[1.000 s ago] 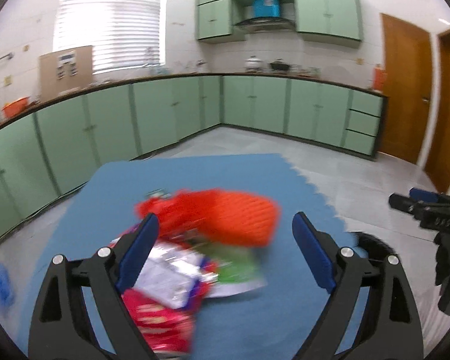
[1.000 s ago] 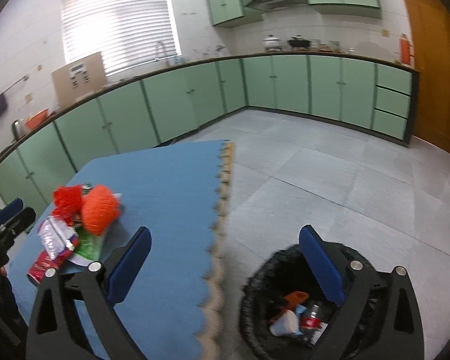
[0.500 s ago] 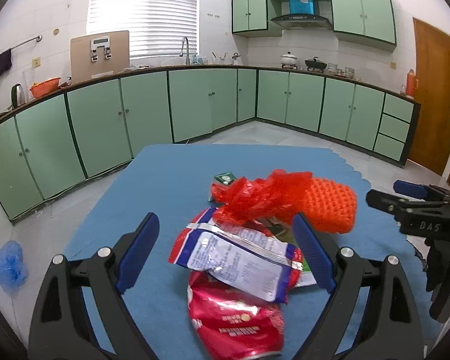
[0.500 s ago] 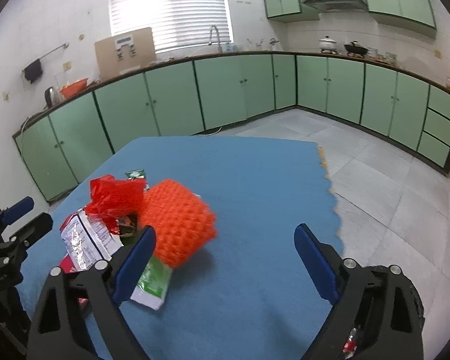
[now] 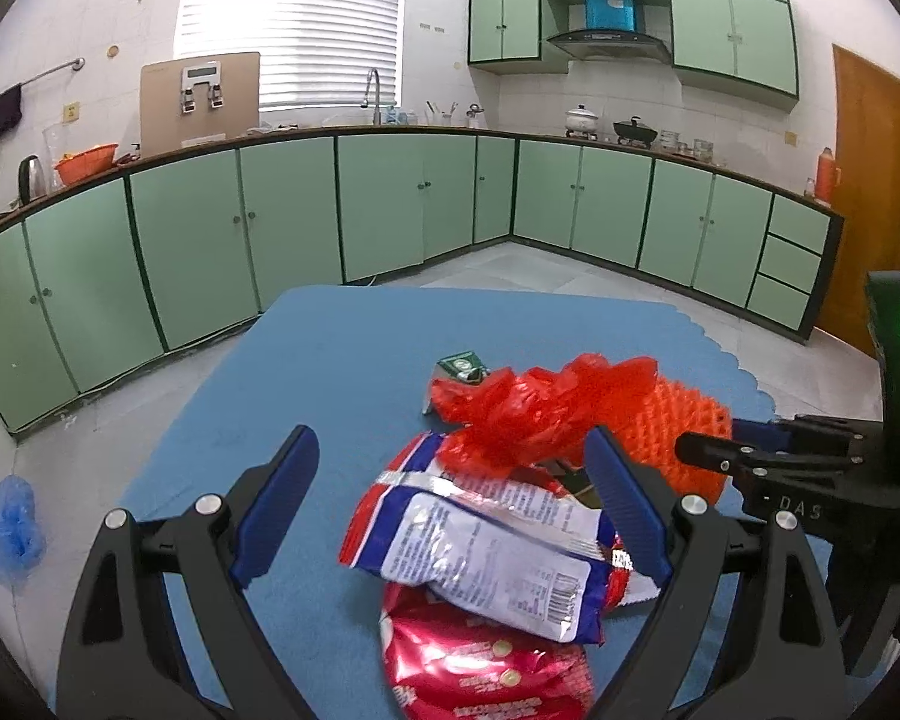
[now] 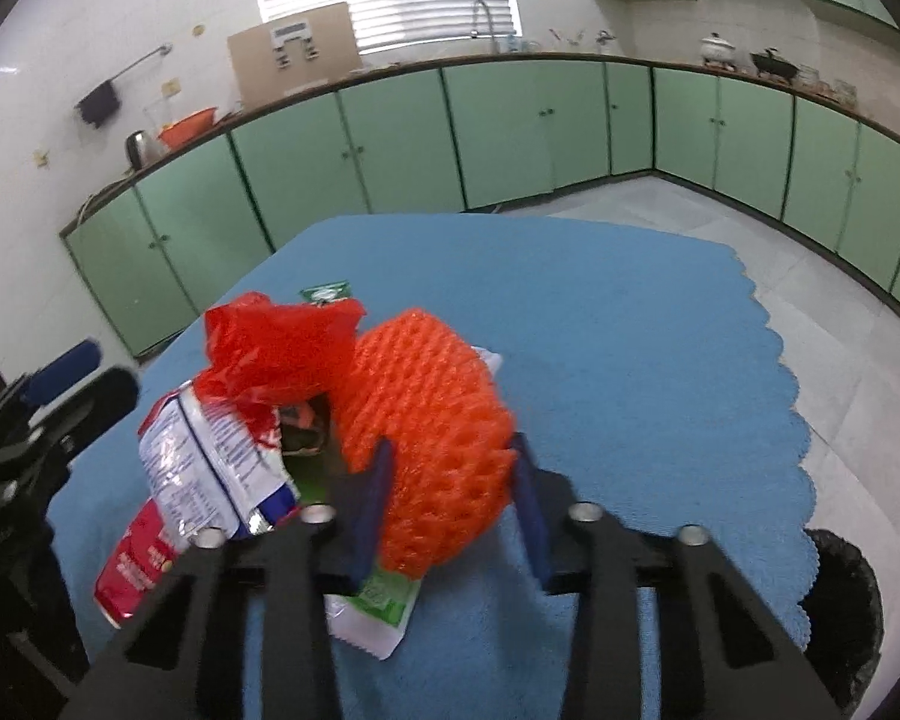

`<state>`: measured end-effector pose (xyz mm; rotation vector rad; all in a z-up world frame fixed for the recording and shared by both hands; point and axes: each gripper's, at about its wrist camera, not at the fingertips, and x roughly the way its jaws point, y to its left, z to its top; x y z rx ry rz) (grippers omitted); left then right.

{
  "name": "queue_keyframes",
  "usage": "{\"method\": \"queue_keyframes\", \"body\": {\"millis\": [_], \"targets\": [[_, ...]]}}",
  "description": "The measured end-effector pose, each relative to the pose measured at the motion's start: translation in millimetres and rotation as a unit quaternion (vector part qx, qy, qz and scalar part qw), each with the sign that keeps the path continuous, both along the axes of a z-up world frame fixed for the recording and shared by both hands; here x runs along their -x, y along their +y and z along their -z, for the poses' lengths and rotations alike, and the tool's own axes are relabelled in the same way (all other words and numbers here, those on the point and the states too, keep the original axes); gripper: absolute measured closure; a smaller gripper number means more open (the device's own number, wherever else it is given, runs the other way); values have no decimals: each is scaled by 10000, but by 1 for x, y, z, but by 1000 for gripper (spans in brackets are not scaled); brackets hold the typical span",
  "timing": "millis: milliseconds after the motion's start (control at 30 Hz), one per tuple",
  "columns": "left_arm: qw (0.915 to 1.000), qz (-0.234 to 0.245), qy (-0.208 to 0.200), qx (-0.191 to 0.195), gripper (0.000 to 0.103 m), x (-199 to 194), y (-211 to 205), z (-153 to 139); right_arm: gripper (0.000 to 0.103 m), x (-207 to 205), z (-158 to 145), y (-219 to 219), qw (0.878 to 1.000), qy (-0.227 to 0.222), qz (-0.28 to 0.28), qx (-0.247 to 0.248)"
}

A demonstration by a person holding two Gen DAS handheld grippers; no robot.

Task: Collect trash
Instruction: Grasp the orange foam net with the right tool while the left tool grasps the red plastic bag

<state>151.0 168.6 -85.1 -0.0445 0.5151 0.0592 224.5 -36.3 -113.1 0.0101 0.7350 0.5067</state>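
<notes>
A heap of trash lies on the blue mat [image 5: 342,372]: an orange foam net [image 6: 432,420], a red plastic bag [image 5: 528,414], a white and blue snack packet [image 5: 486,552], a red packet [image 5: 486,666] and a small green carton [image 5: 462,366]. My right gripper [image 6: 450,492] is shut on the orange foam net, its blue pads pressing both sides. My left gripper [image 5: 450,516] is open, its fingers either side of the white and blue packet [image 6: 210,462], not touching it.
A black lined bin [image 6: 840,600] stands on the floor off the mat's right edge. A green and white wrapper [image 6: 378,606] lies under the net. Green cabinets [image 5: 390,204] line the far walls. A blue bag [image 5: 9,522] lies on the floor at left.
My right gripper swung from over the bin to the heap, moved onto the orange net and closed on it. My left gripper stayed open over the heap, drawing closer.
</notes>
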Motion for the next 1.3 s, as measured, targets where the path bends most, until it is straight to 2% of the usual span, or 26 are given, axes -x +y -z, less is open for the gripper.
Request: {"method": "queue_keyframes", "body": {"millis": [133, 367, 567, 667, 800, 933, 1067, 1300], "targets": [[9999, 134, 22, 41, 16, -9, -6, -1, 81, 7, -6, -7, 9999, -115, -68, -39], [9992, 389, 103, 85, 16, -32, -25, 3, 82, 14, -18, -31, 9993, -280, 207, -129], [9979, 537, 371, 13, 16, -51, -40, 4, 82, 14, -20, -50, 9982, -327, 493, -113], [9975, 474, 509, 76, 16, -53, -42, 1, 82, 13, -24, -56, 9973, -408, 613, -30], [9971, 475, 484, 342, 16, -52, -47, -7, 82, 12, -23, -68, 9963, -428, 746, -46], [9971, 503, 516, 240, 16, -62, -67, -3, 82, 8, -20, -79, 9956, -358, 854, -144], [9971, 337, 633, 249, 16, -75, -81, 6, 82, 7, -19, -86, 9955, -347, 869, -179], [9959, 32, 880, 203, 23, -92, -88, 24, 82, 5, -13, -90, 9956, -303, 857, -241]]}}
